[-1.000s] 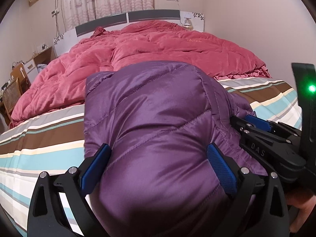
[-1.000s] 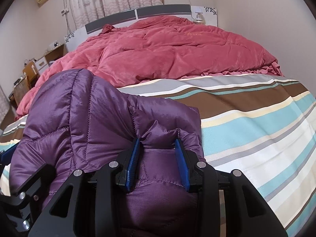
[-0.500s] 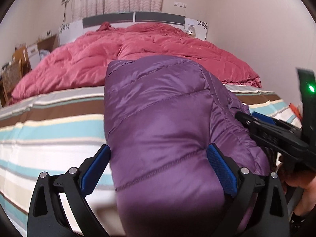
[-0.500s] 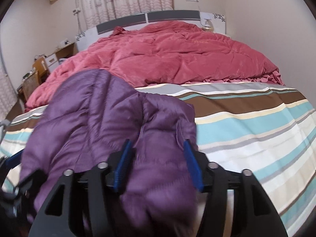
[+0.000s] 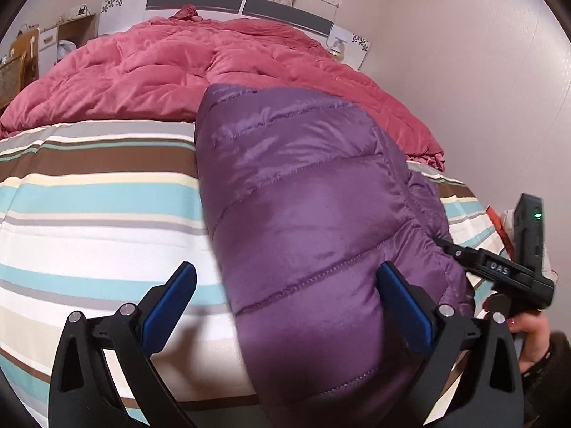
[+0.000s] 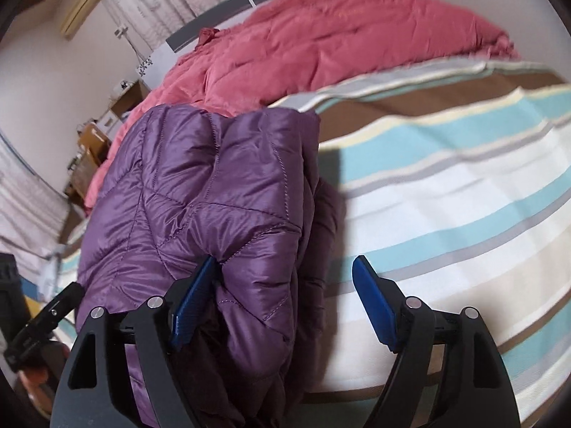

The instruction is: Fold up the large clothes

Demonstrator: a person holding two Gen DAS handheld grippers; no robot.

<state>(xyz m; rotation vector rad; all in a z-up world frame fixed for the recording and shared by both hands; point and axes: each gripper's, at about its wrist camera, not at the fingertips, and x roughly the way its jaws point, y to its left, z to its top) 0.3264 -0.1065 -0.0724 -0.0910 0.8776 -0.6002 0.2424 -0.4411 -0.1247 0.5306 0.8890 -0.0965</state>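
Observation:
A folded purple puffer jacket lies on the striped bed sheet, running away from the near edge. My left gripper is open wide. Its right pad rests against the jacket's near end and its left pad hangs over bare sheet. In the right wrist view the jacket fills the left half. My right gripper has its jaws opening, with the jacket's edge between them. The left pad touches the fabric and the right pad stands clear over the sheet. A hand holds the right gripper beside the jacket.
A rumpled pink quilt is heaped across the far half of the bed below the headboard. A wall runs along the right side. Wooden furniture stands at the far left. The mattress edge runs just under both grippers.
The right gripper's jaws spread wide and let go of the jacket fold. The left gripper slid left, so its left pad is off the jacket. Both views rolled.

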